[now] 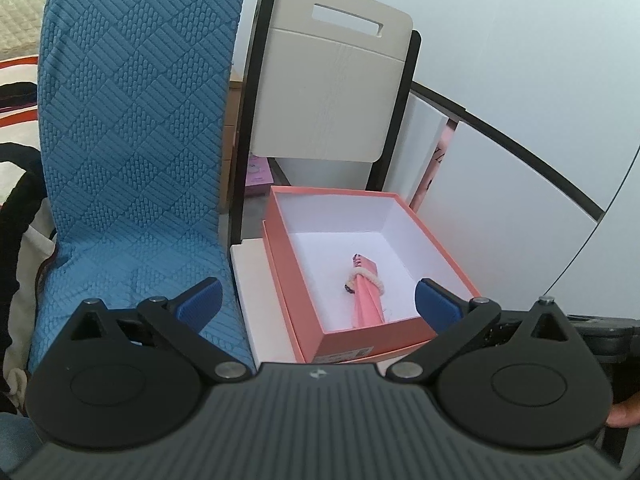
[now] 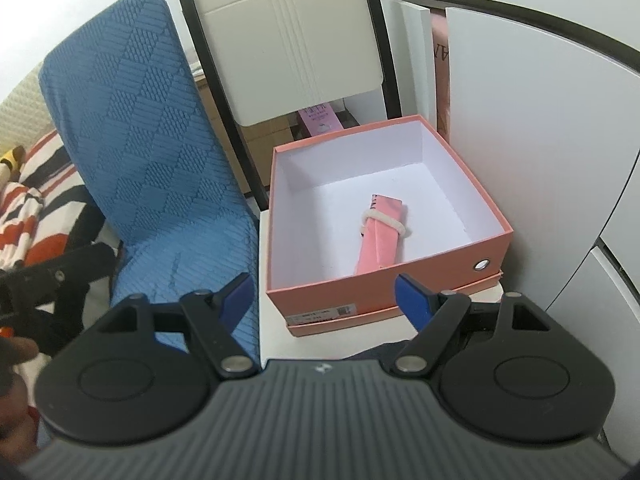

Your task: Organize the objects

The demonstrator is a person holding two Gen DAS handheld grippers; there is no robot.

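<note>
An open salmon-pink box (image 1: 308,312) (image 2: 332,298) with a white inside sits on its lid on a white chair seat. Inside it lies a folded pink packet (image 1: 368,300) (image 2: 380,236) bound with a cream hair tie (image 1: 366,278) (image 2: 380,218). My left gripper (image 1: 316,300) hangs just in front of the box, open wide, its blue pads (image 1: 200,300) empty and level with the near wall. My right gripper (image 2: 324,300) is also open and empty, hovering before the box's front wall.
A chair covered in blue textured fabric (image 1: 136,152) (image 2: 160,168) stands left of the box. A beige chair back (image 1: 332,84) (image 2: 288,40) rises behind it. White panels (image 1: 500,200) (image 2: 532,140) close the right side. Striped bedding (image 2: 36,216) lies far left.
</note>
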